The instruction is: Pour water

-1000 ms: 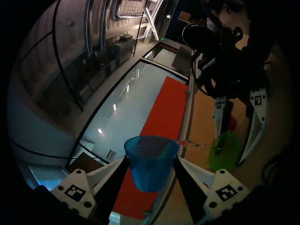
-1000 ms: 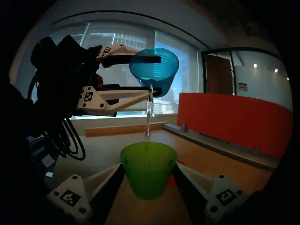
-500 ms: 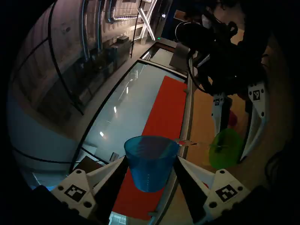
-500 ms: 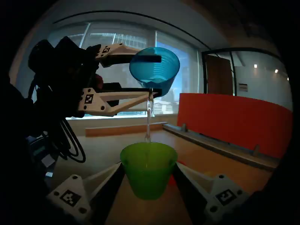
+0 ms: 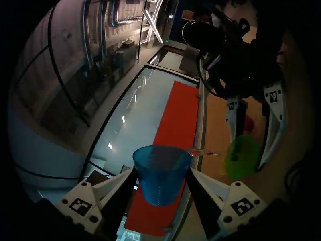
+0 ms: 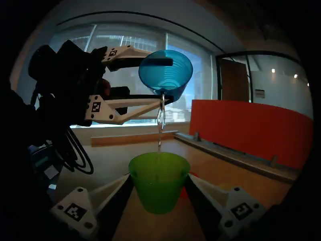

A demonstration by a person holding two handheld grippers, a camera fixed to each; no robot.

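My left gripper (image 5: 160,182) is shut on a translucent blue cup (image 5: 161,173), tipped far over on its side. In the right gripper view that blue cup (image 6: 165,75) hangs above, its mouth turned toward me, and a thin stream of water (image 6: 160,124) falls from its rim into the green cup (image 6: 159,184). My right gripper (image 6: 159,188) is shut on the green cup, held upright below. In the left gripper view the green cup (image 5: 242,156) sits farther off between the right gripper's white fingers (image 5: 274,120), with the stream (image 5: 202,152) running toward it.
A wooden table top (image 6: 224,172) lies under the cups, with a red partition (image 6: 257,128) along its far edge and a metal rail (image 6: 236,158) in front. Large windows (image 6: 120,44) are behind. Black cables (image 6: 76,152) hang from the left gripper's handle.
The blue cup has tipped a little further and its water level has dropped. The stream keeps running into the green cup. Both grippers stay almost in place.
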